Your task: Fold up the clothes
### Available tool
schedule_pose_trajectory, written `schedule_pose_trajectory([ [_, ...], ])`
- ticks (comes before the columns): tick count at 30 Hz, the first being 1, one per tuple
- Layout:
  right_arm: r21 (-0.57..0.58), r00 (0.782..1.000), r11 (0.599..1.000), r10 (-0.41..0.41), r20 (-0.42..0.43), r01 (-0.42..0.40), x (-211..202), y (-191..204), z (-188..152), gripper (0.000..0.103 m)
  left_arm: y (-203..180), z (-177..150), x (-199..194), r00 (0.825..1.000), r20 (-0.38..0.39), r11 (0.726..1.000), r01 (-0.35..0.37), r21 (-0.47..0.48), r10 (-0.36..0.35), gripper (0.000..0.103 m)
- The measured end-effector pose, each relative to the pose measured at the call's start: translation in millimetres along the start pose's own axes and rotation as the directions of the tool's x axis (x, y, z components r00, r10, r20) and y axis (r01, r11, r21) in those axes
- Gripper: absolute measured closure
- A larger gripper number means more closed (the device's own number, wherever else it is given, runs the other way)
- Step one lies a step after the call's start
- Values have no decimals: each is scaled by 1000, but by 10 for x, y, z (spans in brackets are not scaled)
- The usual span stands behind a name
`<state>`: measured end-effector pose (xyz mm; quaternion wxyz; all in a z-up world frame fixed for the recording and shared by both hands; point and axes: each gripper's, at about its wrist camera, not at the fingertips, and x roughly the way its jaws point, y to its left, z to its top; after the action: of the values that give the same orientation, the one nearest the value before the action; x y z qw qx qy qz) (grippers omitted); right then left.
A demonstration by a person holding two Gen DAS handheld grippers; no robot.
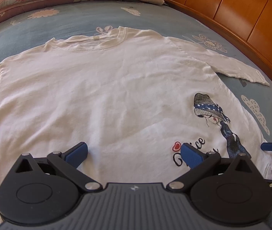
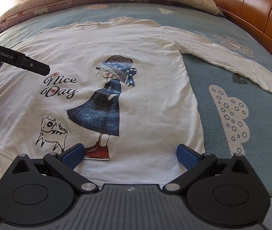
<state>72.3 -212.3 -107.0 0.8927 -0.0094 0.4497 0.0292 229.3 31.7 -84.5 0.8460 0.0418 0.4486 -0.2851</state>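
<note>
We find the white shirt [image 2: 145,103] spread flat, print up, on the bed [image 2: 222,88], both the left gripper [image 1: 134,153] and right gripper [image 2: 129,153] poised near its hem, jaws wide and empty; folding unstarted, we judge a hem or sleeve pinch comes next.

shirt [image 2: 101,44]: white, long-sleeved, front up
pose: spread flat, collar at 12 o'clock, hem at 6
print [image 2: 107,97]: girl in blue dress, "Nice Day", cat
sleeve [image 2: 231,61]: stretched toward 3 o'clock
</note>
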Motion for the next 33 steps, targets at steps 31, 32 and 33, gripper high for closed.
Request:
schedule_pose_trajectory([
  [31,-47,991,998,54,125,-49,268,565,240,0,4,6,44,1000,17,1000,-1,19,1,1],
  [32,-49,991,998,55,124,-50,268,563,243,0,5,4,45,1000,18,1000,-1,17,0,1],
  [33,-50,991,997,57,125,-51,269,559,244,0,-3,2,49,1000,20,1000,-4,21,3,1],
])
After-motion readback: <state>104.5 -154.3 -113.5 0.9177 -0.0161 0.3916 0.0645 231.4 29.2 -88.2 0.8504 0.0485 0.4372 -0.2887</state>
